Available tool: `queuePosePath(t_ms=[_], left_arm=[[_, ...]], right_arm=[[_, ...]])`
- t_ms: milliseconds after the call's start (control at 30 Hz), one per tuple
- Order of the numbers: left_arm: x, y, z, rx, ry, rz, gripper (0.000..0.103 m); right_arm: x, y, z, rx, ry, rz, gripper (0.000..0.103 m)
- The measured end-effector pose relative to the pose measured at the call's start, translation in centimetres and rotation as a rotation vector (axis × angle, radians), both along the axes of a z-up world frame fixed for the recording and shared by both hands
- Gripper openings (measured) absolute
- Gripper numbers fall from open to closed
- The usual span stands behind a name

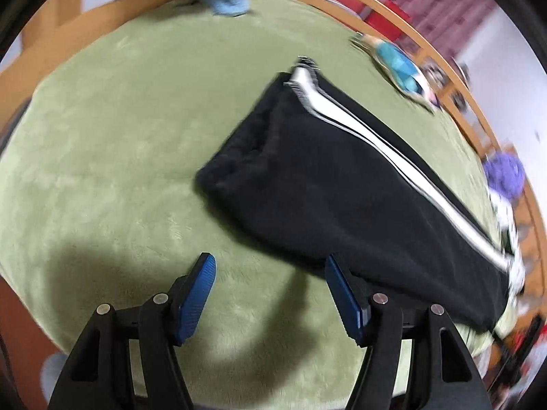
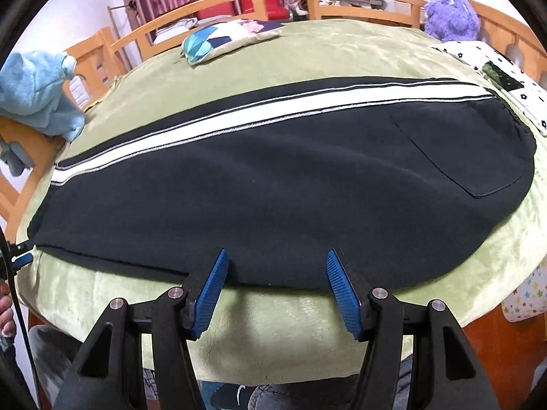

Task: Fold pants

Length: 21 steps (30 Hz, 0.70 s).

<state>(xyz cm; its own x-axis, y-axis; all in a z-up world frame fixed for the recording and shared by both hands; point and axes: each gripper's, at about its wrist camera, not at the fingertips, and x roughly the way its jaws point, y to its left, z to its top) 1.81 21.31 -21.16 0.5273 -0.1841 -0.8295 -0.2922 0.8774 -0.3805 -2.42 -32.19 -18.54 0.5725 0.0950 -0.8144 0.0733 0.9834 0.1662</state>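
pants (image 2: pixel 273 184): matt black fleecy cloth, smooth white stripe; blanket (image 2: pixel 307 321): showing soft plush green pile; bed frame (image 2: pixel 212 7): looking like varnished wood; pads (image 2: pixel 342 294): showing ribbed blue rubbery surface

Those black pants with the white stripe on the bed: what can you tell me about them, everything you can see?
The black fleece-like pants with a white side stripe lie flat on the green plush blanket, already folded lengthwise, one leg on the other. The stripe, edged with thin grey lines, runs along the far edge. A patch pocket shows near the waistband, on the right. The cuffs point left. Neither open gripper holds them; the right gripper hovers at their near edge.
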Motion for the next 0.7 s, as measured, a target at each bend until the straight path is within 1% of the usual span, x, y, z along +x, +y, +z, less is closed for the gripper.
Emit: queuePosePath(t_ms=[67, 100, 167, 233, 333, 367, 400, 433, 467, 500, 533, 567, 600, 633, 700], left_arm=[[1.2, 1.0, -0.7, -0.04, -0.013, 0.052, 0.065], [1.6, 1.1, -0.9, -0.038, -0.02, 0.062, 0.065], [3.1, 1.3, -1.2, -0.005, -0.007, 0.069, 0.065], [4.3, 1.6, -1.2, 0.015, -0.012, 0.091, 0.065], [5.0, 2.4, -1.1, -0.006, -0.005, 0.126, 0.061], [5.0, 2.7, -1.1, -0.007, 0.003, 0.143, 0.051], [4.9, 2.9, -1.0, -0.008, 0.004, 0.147, 0.046], [4.7, 3.0, -1.0, -0.012, 0.0, 0.139, 0.043], [4.7, 2.9, -0.9, -0.008, -0.003, 0.134, 0.037], [4.7, 2.8, -0.8, 0.001, -0.006, 0.123, 0.034], [4.6, 2.6, -0.6, 0.013, -0.007, 0.113, 0.032], [4.3, 2.3, 0.0, 0.03, -0.013, 0.11, 0.03], [4.2, 2.1, 0.8, 0.049, -0.021, 0.109, 0.029], [4.0, 1.4, 2.1, 0.088, -0.034, 0.107, 0.029], [4.2, -0.1, 4.6, 0.174, -0.056, 0.096, 0.027]], right_arm=[[0.0, 0.2, 0.1, -0.006, -0.003, 0.017, 0.06], [-0.1, 0.2, 0.2, -0.007, -0.006, 0.02, 0.06], [0.0, 0.1, 0.6, -0.004, -0.012, 0.015, 0.06], [0.2, -0.1, 0.9, 0.019, -0.025, 0.0, 0.06], [0.4, 0.0, 1.3, 0.072, -0.065, -0.002, 0.06], [0.6, 0.3, 1.1, 0.088, -0.066, 0.01, 0.061], [1.0, 0.8, 0.4, 0.098, -0.054, 0.032, 0.061], [1.3, 1.2, -0.3, 0.093, -0.035, 0.042, 0.061], [1.8, 1.8, -1.5, 0.075, -0.001, 0.043, 0.062], [2.0, 2.2, -2.4, 0.057, 0.019, 0.043, 0.062], [1.9, 2.8, -3.0, 0.018, 0.011, 0.047, 0.063], [1.5, 3.5, -2.9, -0.03, -0.02, 0.062, 0.064], [1.3, 3.9, -2.6, -0.055, -0.026, 0.079, 0.064], [1.2, 4.0, -2.4, -0.052, -0.025, 0.091, 0.064], [1.0, 3.4, -1.5, 0.002, -0.026, 0.105, 0.064]])
